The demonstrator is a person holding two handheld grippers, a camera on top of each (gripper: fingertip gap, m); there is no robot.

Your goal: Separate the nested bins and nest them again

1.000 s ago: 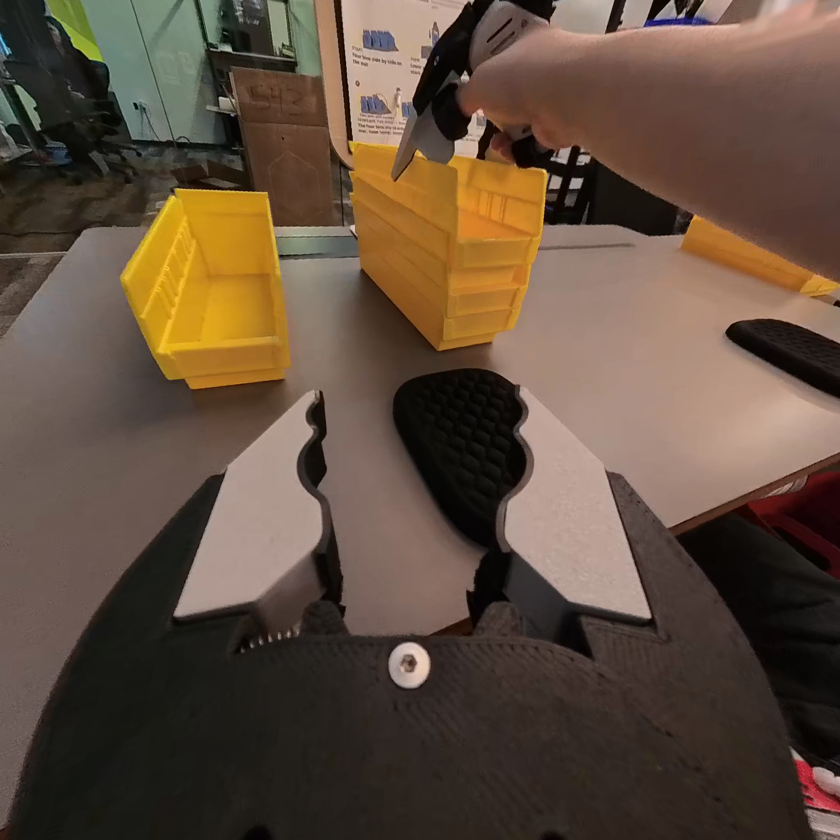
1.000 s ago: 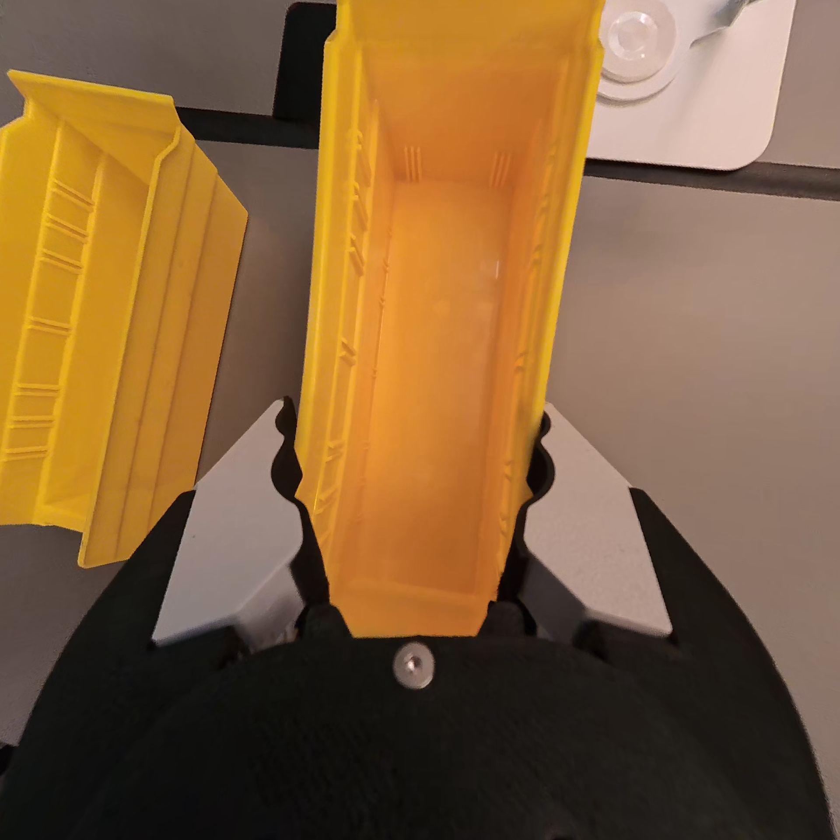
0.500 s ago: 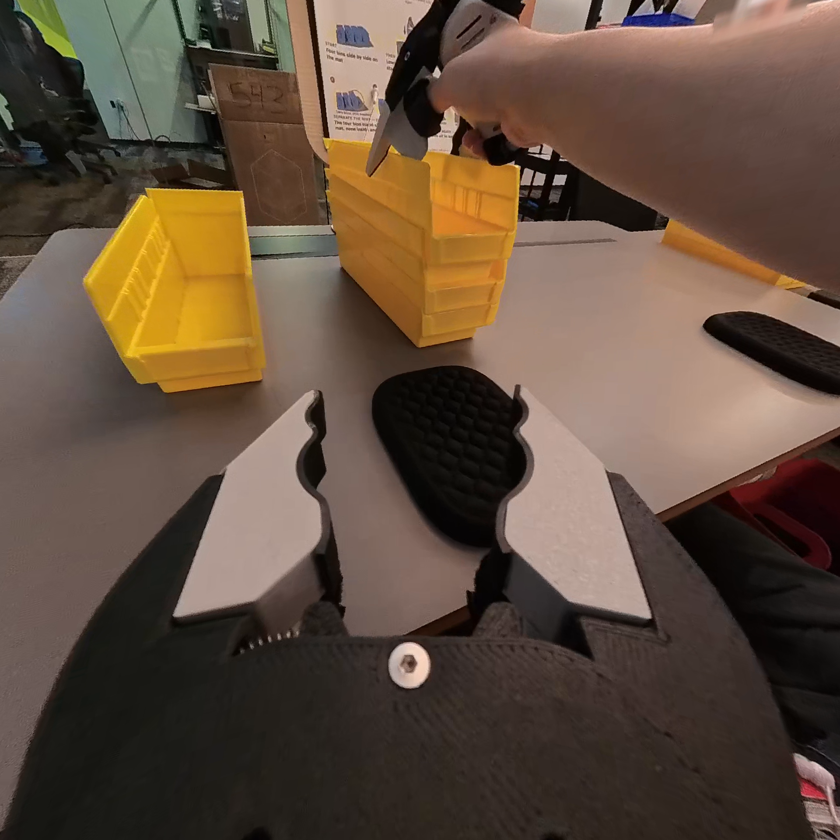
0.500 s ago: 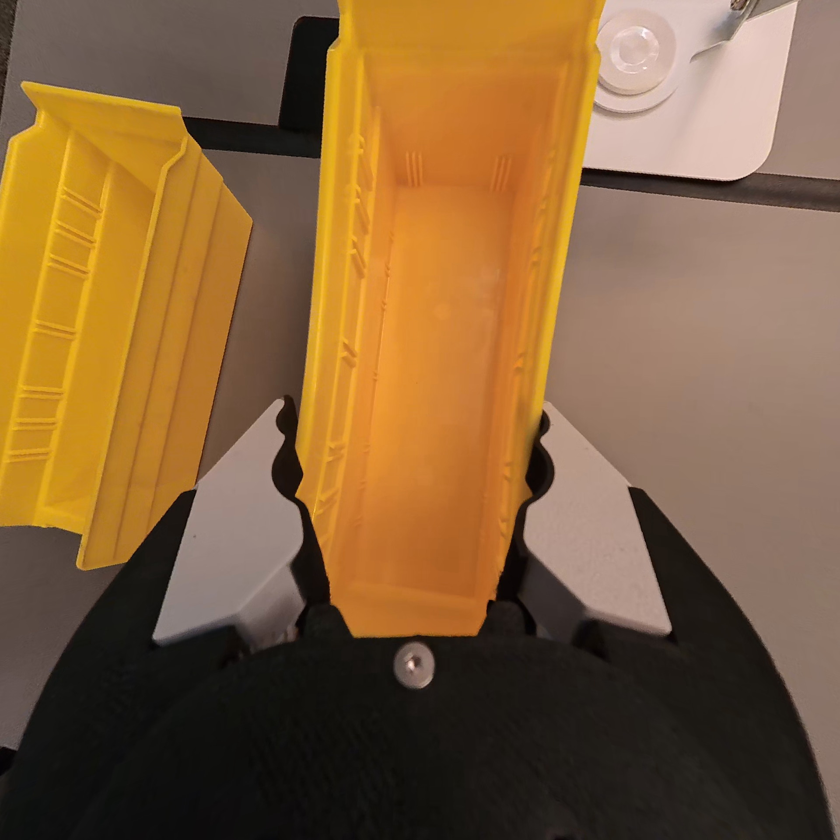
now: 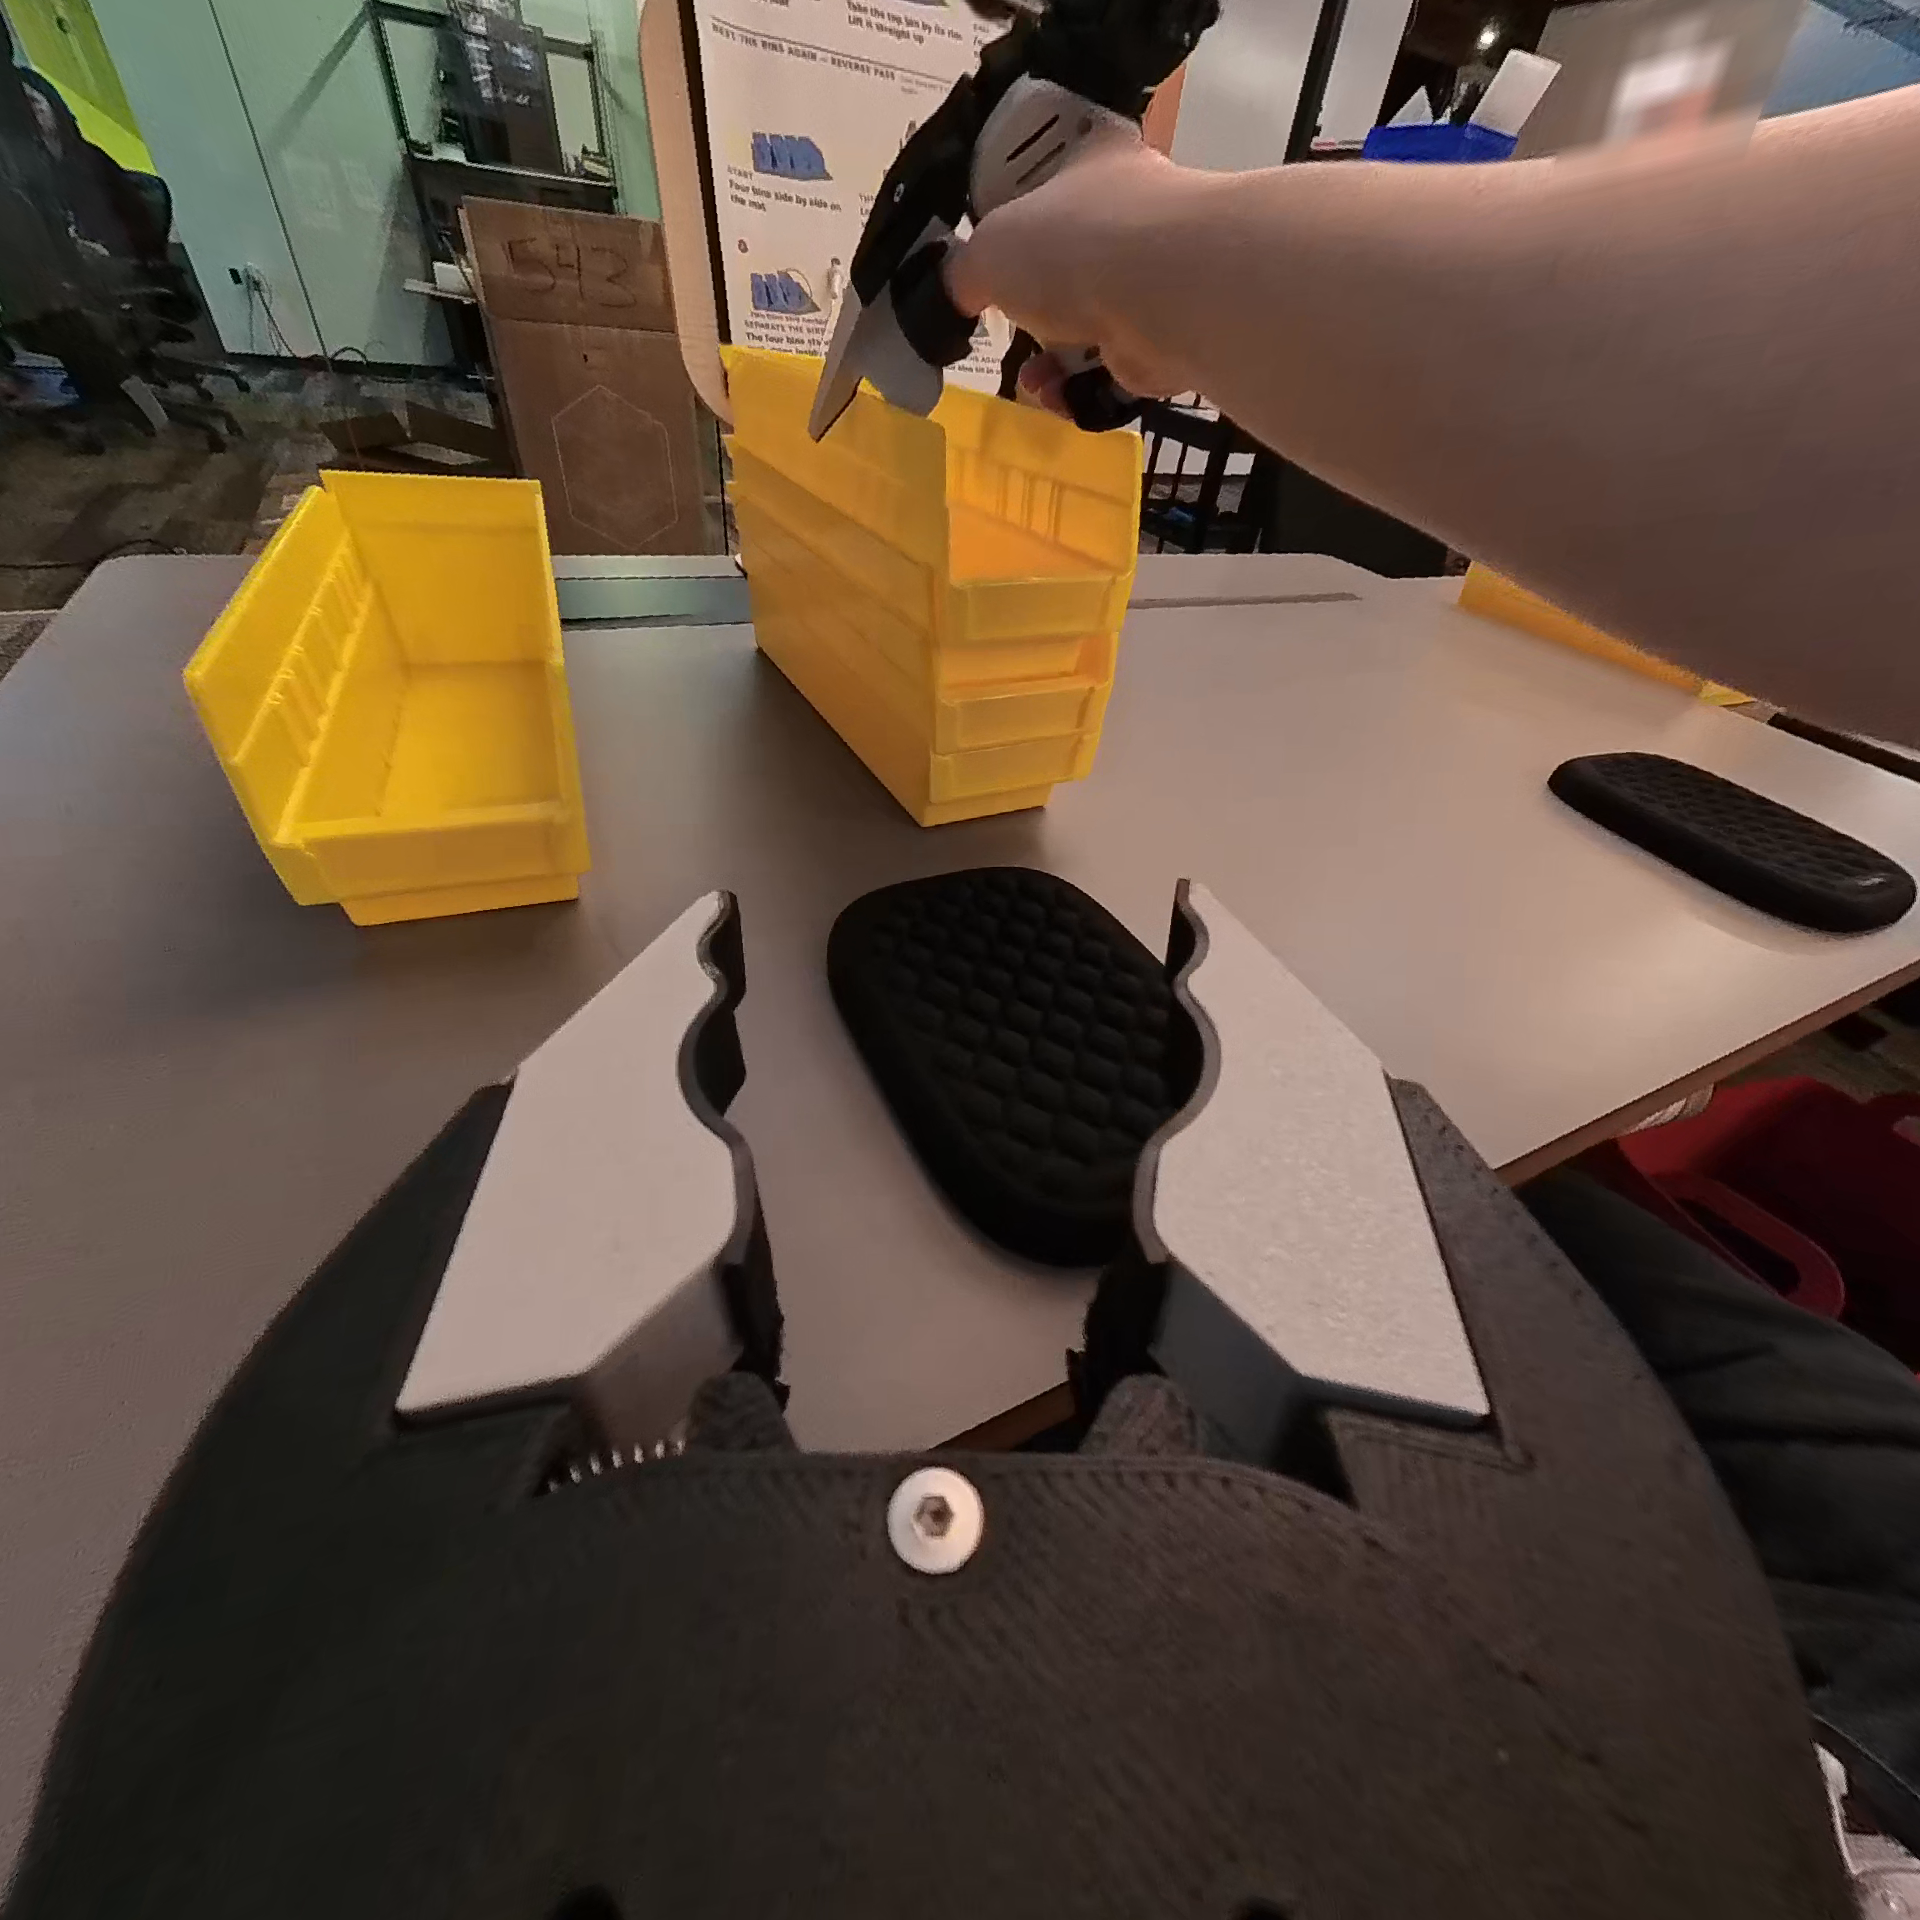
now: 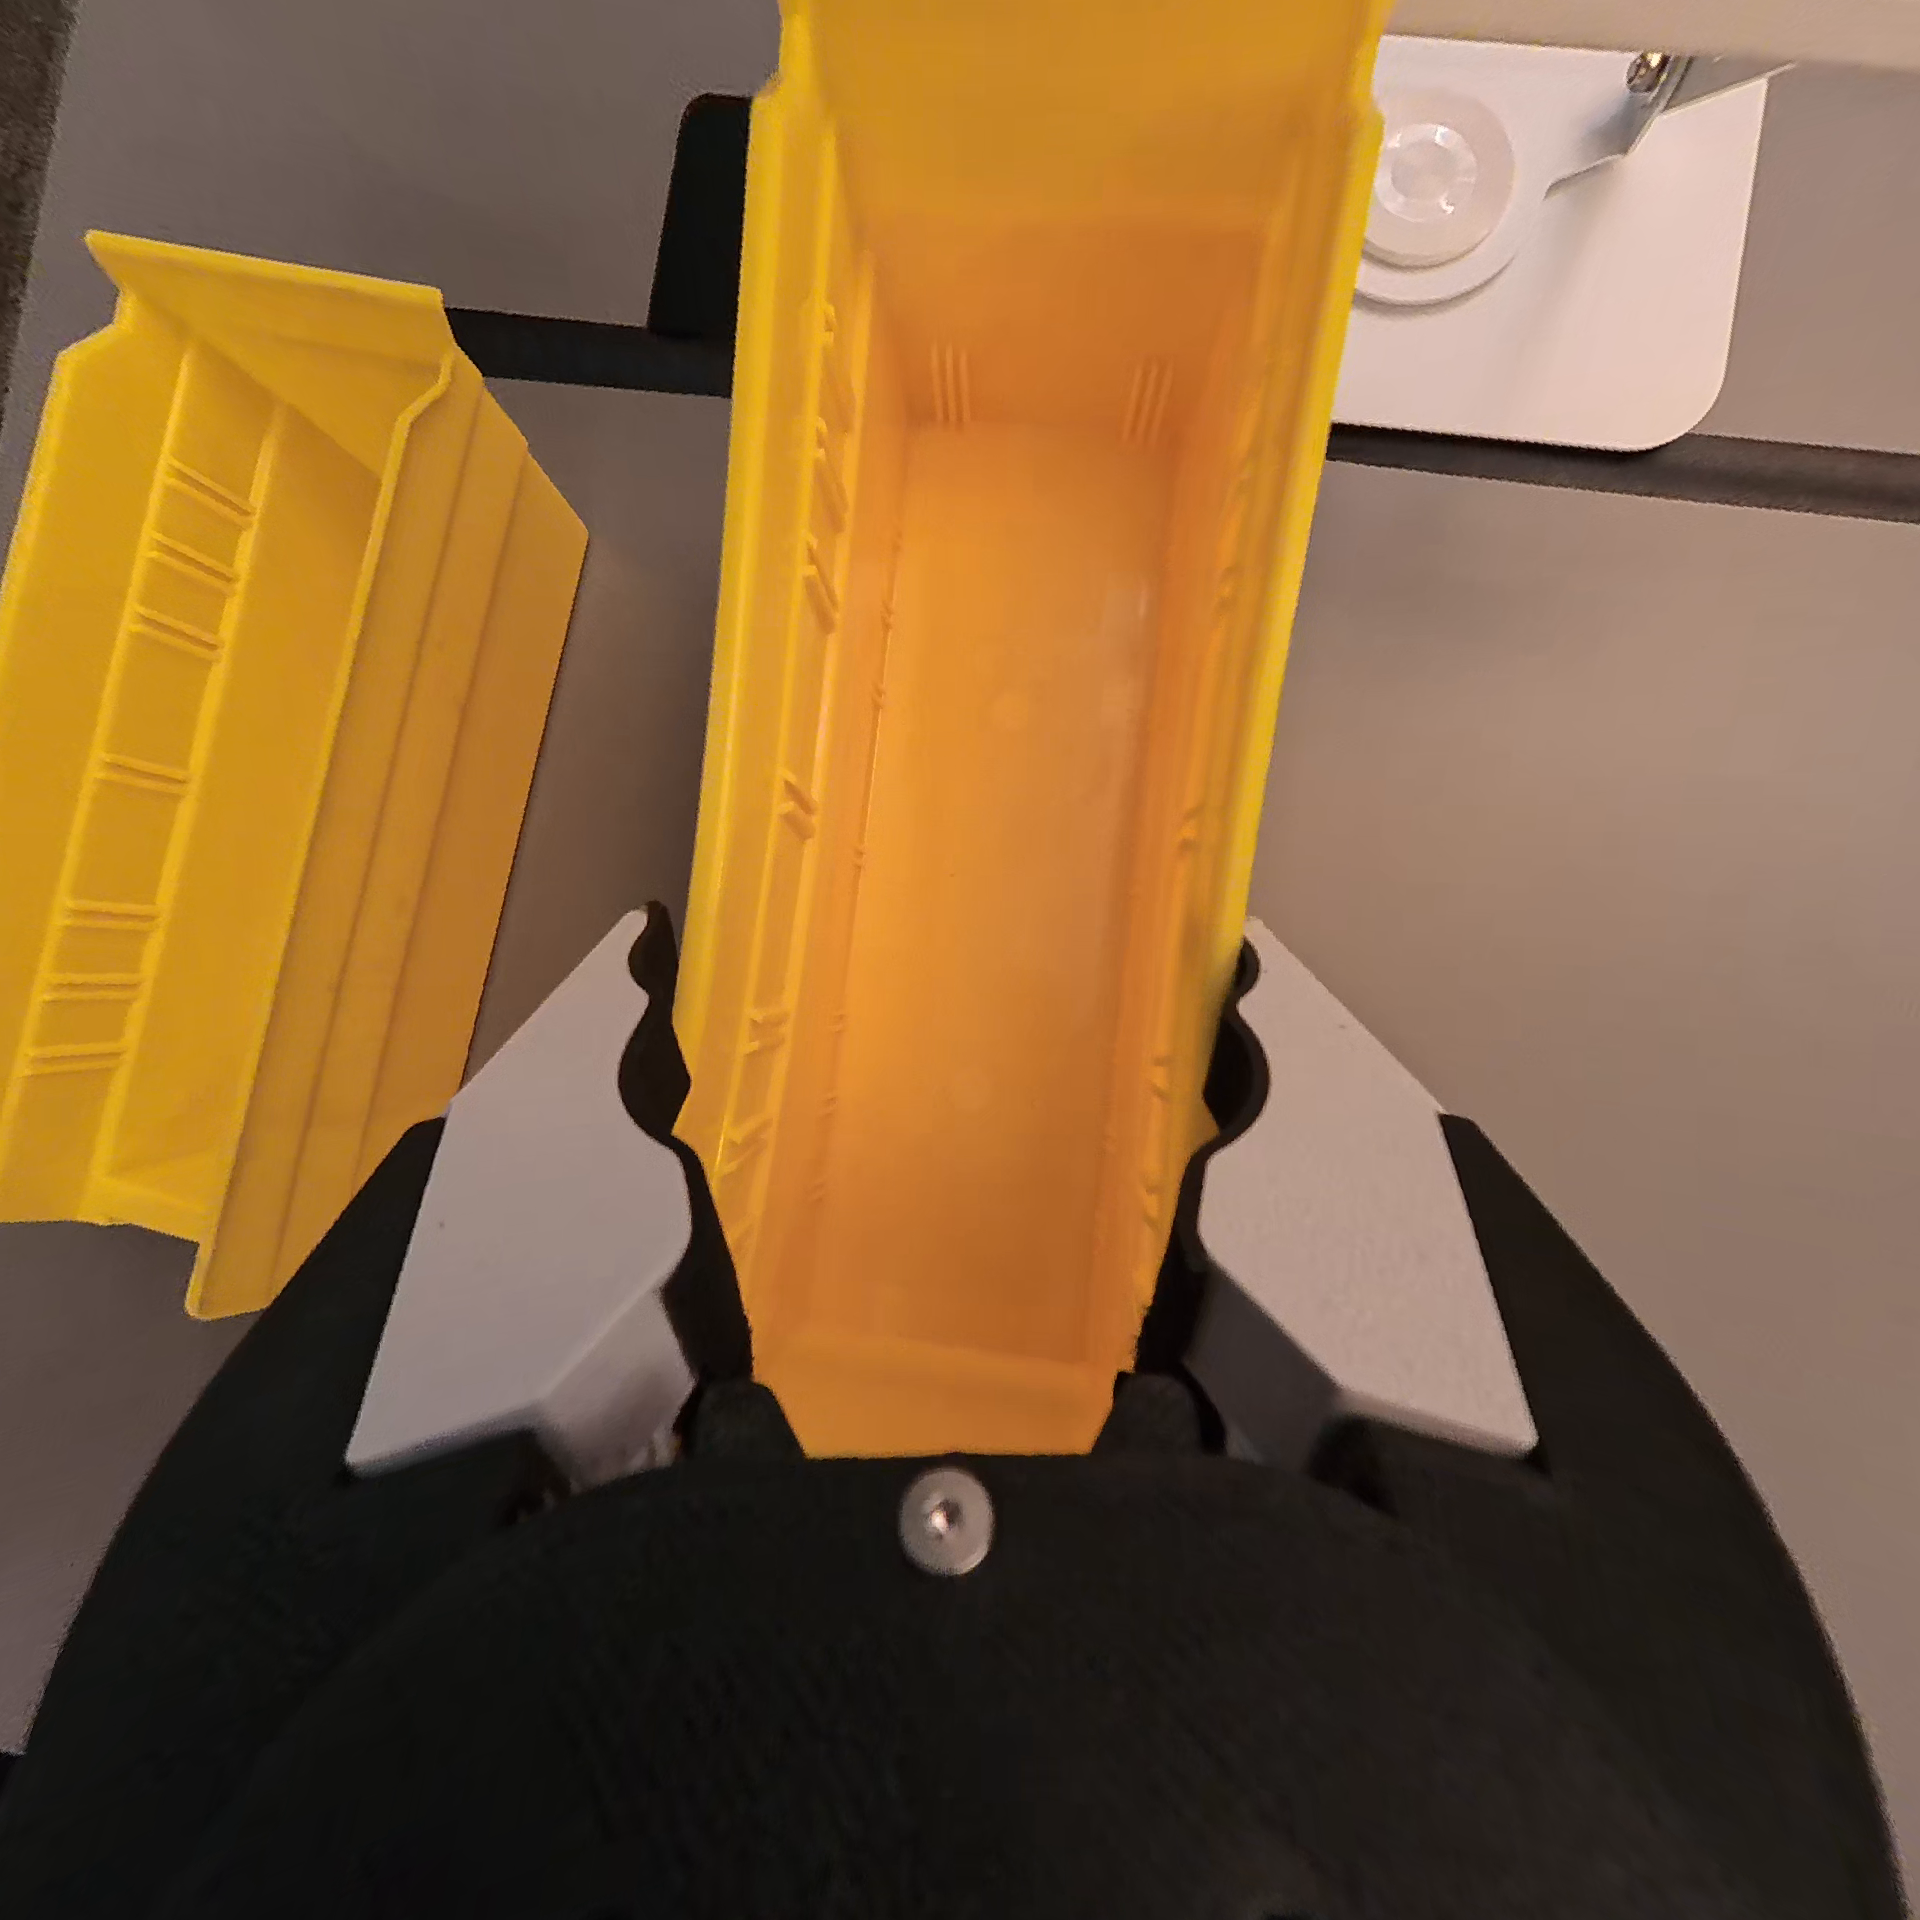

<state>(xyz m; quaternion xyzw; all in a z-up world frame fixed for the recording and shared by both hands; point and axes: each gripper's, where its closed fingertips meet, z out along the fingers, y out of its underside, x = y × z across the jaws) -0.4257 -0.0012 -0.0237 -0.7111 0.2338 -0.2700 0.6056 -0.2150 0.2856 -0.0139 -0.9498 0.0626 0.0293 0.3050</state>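
Bins: three yellow nested gripped by right jaws, one apart; left jaws open

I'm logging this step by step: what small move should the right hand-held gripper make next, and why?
Probably lift the top bin straight up. The right hand-held gripper straddles its two side walls, it still sits nested in the stack, and only one bin stands apart so far. The left hand-held gripper is open and holds nothing.

the top bin's far end runs off the upper edge — its near wall hides behind the gripper body.
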